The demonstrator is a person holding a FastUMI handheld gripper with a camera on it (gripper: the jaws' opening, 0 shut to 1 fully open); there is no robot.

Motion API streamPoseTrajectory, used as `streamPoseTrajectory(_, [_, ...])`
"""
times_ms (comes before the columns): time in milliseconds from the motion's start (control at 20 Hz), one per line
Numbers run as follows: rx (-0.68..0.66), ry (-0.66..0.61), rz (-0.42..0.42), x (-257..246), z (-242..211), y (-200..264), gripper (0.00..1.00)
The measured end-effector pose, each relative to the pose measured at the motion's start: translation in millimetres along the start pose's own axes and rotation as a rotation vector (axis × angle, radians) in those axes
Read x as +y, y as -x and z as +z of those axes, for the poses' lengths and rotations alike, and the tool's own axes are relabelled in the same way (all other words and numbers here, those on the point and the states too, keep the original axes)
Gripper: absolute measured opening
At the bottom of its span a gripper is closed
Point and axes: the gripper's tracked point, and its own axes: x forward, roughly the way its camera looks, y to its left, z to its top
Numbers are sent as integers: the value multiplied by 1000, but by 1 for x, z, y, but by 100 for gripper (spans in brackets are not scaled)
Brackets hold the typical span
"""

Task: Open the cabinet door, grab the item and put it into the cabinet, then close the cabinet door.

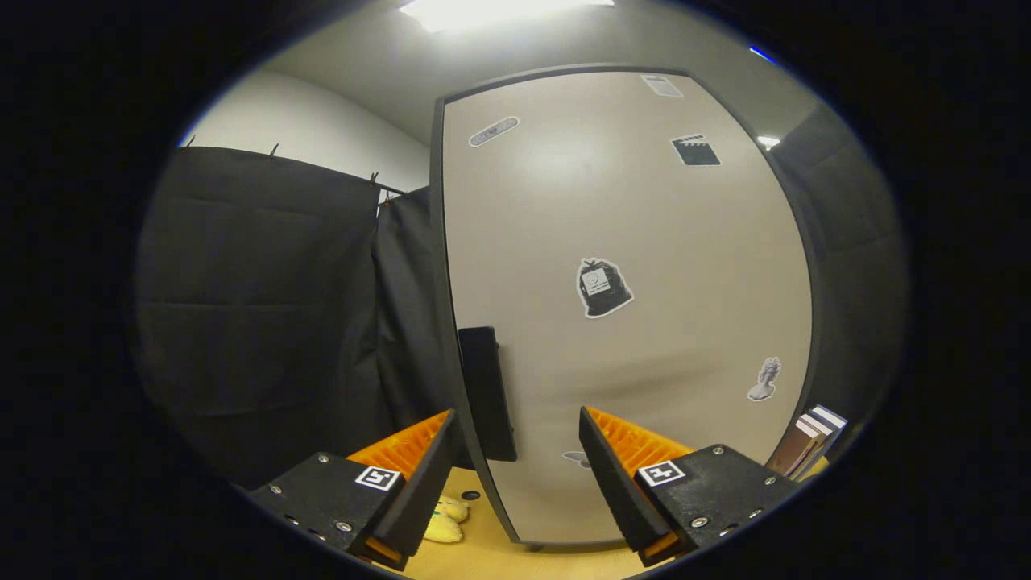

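A beige cabinet door (628, 242) with a dark frame and several stickers stands right ahead of me. Its black handle (487, 392) runs along the door's left edge. My gripper (515, 435) is open; the handle and the door's edge lie between the two fingers, which do not press on it. Below the left finger (423, 459), a yellow item (447, 519) lies on the wooden tabletop (491, 556), partly hidden by that finger.
Black cloth (258, 306) hangs to the left of the cabinet. A few books (809, 447) stand upright to the right of the door. A small dark hole (471, 495) marks the tabletop by the door's lower corner.
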Motion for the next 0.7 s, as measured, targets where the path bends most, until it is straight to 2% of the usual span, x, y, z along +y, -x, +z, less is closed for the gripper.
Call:
streamPoseTrajectory(300, [49, 40, -3, 10, -14, -45, 78])
streamPoseTrajectory(400, [59, 43, 0, 14, -16, -54, 66])
streamPoseTrajectory(450, [62, 37, 19, 20, -17, -57, 55])
streamPoseTrajectory(500, [64, 32, 6, 20, -16, -54, 49])
streamPoseTrajectory(550, [73, 40, 2, 20, -18, -55, 33])
streamPoseTrajectory(700, [94, 50, 16, 22, -19, -49, 25])
